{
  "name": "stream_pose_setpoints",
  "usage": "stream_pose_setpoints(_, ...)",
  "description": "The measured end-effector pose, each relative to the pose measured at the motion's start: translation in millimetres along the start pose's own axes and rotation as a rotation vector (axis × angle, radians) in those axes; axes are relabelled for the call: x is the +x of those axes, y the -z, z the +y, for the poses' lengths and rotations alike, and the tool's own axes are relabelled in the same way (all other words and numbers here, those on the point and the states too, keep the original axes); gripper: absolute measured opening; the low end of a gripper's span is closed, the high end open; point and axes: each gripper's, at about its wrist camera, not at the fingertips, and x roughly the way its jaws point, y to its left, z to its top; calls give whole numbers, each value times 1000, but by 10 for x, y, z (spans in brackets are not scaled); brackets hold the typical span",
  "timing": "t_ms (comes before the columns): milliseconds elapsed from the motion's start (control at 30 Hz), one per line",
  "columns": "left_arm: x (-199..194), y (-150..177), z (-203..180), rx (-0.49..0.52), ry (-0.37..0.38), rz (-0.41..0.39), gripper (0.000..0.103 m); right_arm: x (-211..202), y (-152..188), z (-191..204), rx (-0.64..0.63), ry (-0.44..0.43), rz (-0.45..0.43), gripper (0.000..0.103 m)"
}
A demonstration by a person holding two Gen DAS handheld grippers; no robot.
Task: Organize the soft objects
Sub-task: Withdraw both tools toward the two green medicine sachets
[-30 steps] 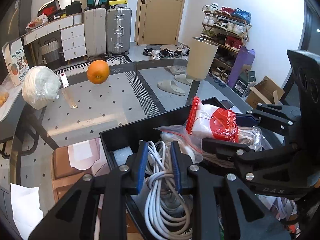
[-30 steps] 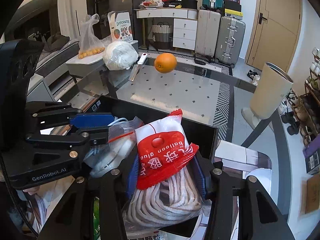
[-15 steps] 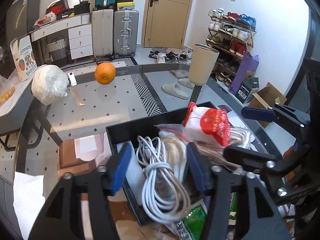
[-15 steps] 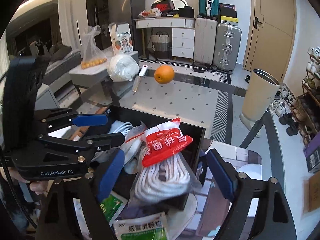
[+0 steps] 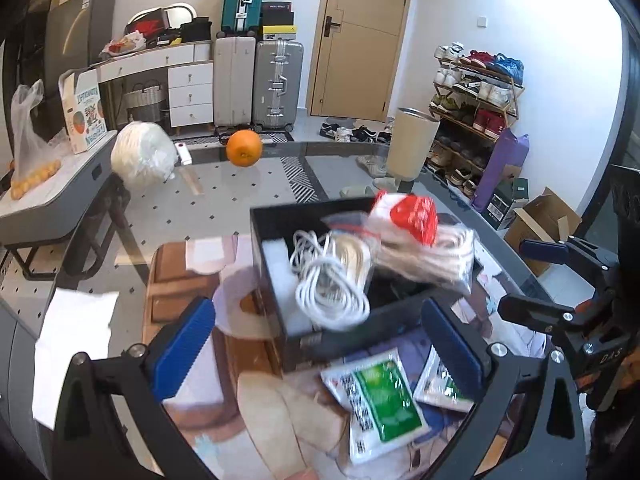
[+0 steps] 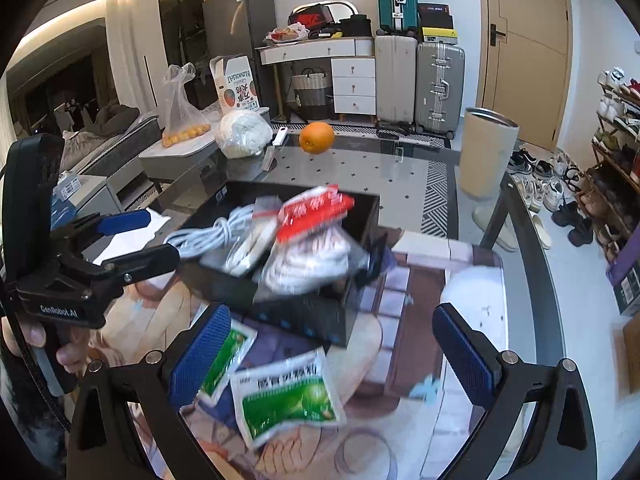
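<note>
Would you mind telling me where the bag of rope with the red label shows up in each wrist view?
Left wrist: the bag of rope with the red label lies right of centre, in the black box's right side.
Right wrist: the bag sits at centre, in the box.
Shared landmark: the orange beyond the box.

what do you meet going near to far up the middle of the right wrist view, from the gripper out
right gripper → green sachet → black box → red-topped rope bag → orange → silver suitcase
</note>
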Motion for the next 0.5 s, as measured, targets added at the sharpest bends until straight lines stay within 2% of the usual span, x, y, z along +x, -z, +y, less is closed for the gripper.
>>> stream_pose_setpoints(333, 76, 373, -92, 7, -35, 65, 103, 152, 295, 191, -59, -64, 76, 102)
stream_pose_setpoints(500, 140, 483, -163, 16, -62, 91, 103, 296, 433, 195, -81, -69, 121, 102)
